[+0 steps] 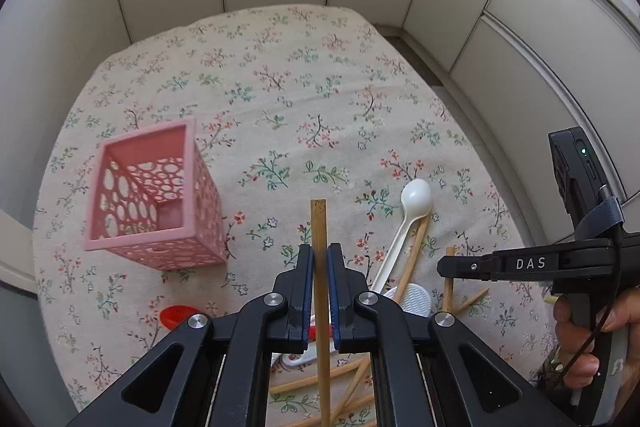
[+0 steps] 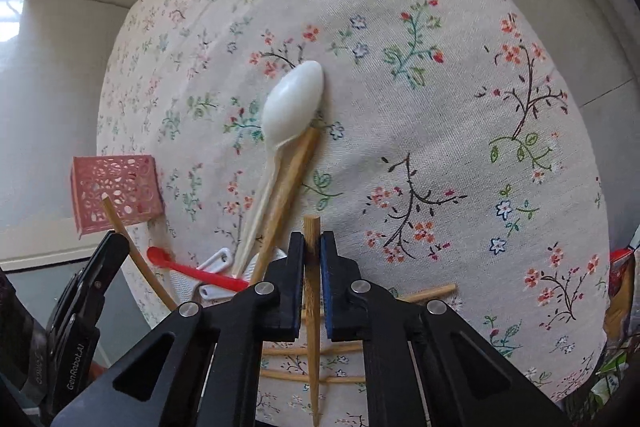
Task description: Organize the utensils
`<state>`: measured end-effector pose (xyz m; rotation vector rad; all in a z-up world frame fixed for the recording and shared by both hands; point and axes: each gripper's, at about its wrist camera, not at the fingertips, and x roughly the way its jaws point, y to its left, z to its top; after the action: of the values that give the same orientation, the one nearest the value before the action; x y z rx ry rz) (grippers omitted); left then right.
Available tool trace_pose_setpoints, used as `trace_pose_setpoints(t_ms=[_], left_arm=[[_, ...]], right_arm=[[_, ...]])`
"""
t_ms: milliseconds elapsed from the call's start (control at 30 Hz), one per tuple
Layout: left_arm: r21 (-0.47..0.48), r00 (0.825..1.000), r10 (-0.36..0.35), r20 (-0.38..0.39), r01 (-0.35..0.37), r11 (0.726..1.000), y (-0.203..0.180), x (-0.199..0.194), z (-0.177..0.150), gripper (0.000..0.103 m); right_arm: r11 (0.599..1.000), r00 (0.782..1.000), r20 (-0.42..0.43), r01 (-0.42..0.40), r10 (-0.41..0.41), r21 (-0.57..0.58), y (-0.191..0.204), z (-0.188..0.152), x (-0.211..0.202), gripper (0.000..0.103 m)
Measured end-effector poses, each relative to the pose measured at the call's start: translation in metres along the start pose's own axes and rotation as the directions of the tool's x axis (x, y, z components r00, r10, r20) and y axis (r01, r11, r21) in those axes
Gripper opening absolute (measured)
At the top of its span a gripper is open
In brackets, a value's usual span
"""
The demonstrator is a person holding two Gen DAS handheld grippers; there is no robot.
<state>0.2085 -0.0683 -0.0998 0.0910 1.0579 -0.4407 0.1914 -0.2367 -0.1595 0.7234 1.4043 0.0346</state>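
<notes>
Nearest, the left gripper (image 1: 319, 259) was clamped on one chopstick (image 1: 319, 227) and the right gripper (image 2: 311, 247) on another chopstick (image 2: 311, 227), both above the loose pile by the table's (image 1: 280, 67) near edge. Farther off, toward the left edge, stood the pink basket (image 1: 160, 195).

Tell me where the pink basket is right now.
In the left wrist view the pink basket stands upright on the flowered cloth, left of the chopstick held in the left claw, apart from the utensil pile.
</notes>
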Motion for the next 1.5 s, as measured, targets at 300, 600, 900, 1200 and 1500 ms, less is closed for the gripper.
trace_pose_setpoints(t_ms=[300,600,900,1200,1500], left_arm=[[-0.052,0.941,0.047,0.334,-0.031,0.998,0.023,-0.115,-0.004,0.007],[-0.213,0.722,0.187,0.666,-0.056,0.975,0.057,-0.194,-0.005,0.001],[-0.241,0.712,0.226,0.665,-0.081,0.967,0.083,-0.175,0.007,0.001],[-0.343,0.819,0.167,0.549,0.038,0.939,0.125,-0.153,-0.005,0.021],[-0.327,0.823,0.164,0.544,0.028,0.945,0.121,-0.173,-0.025,0.06]], right_arm=[[0.981,0.951,0.287,-0.06,0.113,-0.187,0.063,-0.038,-0.093,0.008],[0.943,0.805,0.547,-0.044,0.23,-0.33,0.136,-0.054,-0.158,0.008],[0.901,0.678,0.653,-0.032,0.338,-0.432,0.202,-0.032,-0.171,0.008],[0.886,0.668,0.646,-0.044,0.369,-0.461,0.223,-0.011,-0.141,0.008],[0.864,0.628,0.69,0.056,0.36,-0.501,0.247,-0.009,-0.105,0.008]])
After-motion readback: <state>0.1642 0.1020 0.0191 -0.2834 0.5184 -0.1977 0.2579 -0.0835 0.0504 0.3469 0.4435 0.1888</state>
